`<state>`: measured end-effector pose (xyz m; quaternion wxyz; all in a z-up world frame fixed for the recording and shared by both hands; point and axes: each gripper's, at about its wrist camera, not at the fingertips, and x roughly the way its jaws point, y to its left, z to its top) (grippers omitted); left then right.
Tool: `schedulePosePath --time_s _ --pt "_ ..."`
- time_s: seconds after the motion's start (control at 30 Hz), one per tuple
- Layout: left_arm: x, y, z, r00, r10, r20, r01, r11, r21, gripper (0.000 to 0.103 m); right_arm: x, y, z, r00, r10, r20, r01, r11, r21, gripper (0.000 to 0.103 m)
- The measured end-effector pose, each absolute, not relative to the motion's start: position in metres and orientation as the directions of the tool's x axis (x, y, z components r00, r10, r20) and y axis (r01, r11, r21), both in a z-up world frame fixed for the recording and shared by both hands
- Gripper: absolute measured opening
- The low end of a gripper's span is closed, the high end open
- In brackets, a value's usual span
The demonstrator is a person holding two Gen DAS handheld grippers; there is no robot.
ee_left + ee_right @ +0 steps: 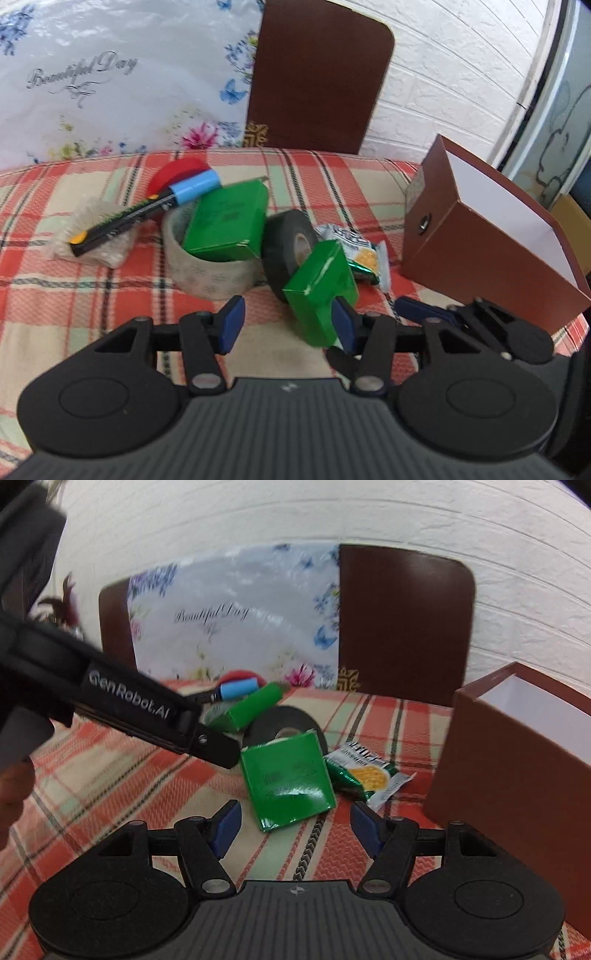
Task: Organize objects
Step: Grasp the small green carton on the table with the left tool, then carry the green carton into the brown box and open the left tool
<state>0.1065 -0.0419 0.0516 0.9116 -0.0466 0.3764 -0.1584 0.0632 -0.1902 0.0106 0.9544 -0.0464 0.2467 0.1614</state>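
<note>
A red plaid cloth (92, 295) covers the bench. Nearest, both grippers, left (288, 325) and right (295, 823), hold their fingers apart, gripping nothing. A green box (288, 782) lies just ahead, black tape (284, 240) behind, an open brown box (491, 251) rightward.

A red, green and cream plaid cloth (92, 288) covers the surface. On it sit a clear tape roll (207, 266), a black tape roll (284, 240) standing on edge, a green box (317, 291) leaning against it, a snack packet (364, 254) just beside, and a brown box (480, 254) with a white inside, off to the right. A pale bristly pad (92, 236) lies at the left, a red disc (177, 171) farther back.
</note>
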Motion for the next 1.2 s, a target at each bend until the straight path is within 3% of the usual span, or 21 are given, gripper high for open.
schedulePosePath --time_s 0.1,0.27,0.37,0.4,0.43,0.47,0.57,0.73,0.97,1.2 --pt "0.116 -0.047 0.040 0.652 -0.343 -0.676 0.271 0.938 -0.215 0.054 0.074 -0.190 0.008 0.825 0.266 -0.499 -0.324 0.945 -0.032 0.077" --pt "0.134 -0.044 0.024 0.623 -0.371 -0.688 0.265 0.928 -0.261 0.052 0.100 -0.190 0.002 0.791 0.282 -0.542 -0.339 0.941 -0.006 0.077" --pt "0.138 -0.039 0.021 0.606 -0.417 -0.678 0.271 0.909 -0.317 0.044 0.111 -0.190 -0.005 0.766 0.297 -0.571 -0.347 0.938 0.023 0.076" --pt "0.138 -0.038 0.021 0.605 -0.422 -0.675 0.271 0.906 -0.323 0.040 0.113 -0.190 -0.006 0.765 0.302 -0.569 -0.346 0.938 0.031 0.074" --pt "0.138 -0.037 0.022 0.602 -0.432 -0.672 0.277 0.902 -0.331 0.034 0.114 -0.190 -0.006 0.765 0.314 -0.563 -0.353 0.935 0.042 0.064" --pt "0.137 -0.038 0.023 0.596 -0.444 -0.669 0.286 0.896 -0.340 0.028 0.114 -0.190 -0.005 0.757 0.336 -0.560 -0.369 0.928 0.057 0.061" --pt "0.125 -0.044 0.035 0.609 -0.433 -0.664 0.306 0.901 -0.307 0.028 0.106 -0.186 -0.004 0.772 0.321 -0.549 -0.370 0.929 0.023 0.058" --pt "0.101 -0.053 0.068 0.639 -0.465 -0.613 0.371 0.884 -0.284 0.028 0.082 -0.191 0.015 0.821 0.315 -0.476 -0.349 0.937 0.017 0.058" --pt "0.083 -0.112 0.117 0.656 -0.551 -0.516 0.523 0.825 -0.215 0.028 0.043 -0.227 0.058 0.928 0.193 -0.319 -0.213 0.977 -0.030 0.059" --pt "0.096 -0.195 0.133 0.590 -0.629 -0.507 0.644 0.745 -0.175 0.030 0.029 -0.296 0.079 0.964 0.028 -0.263 -0.034 0.999 -0.021 0.059"
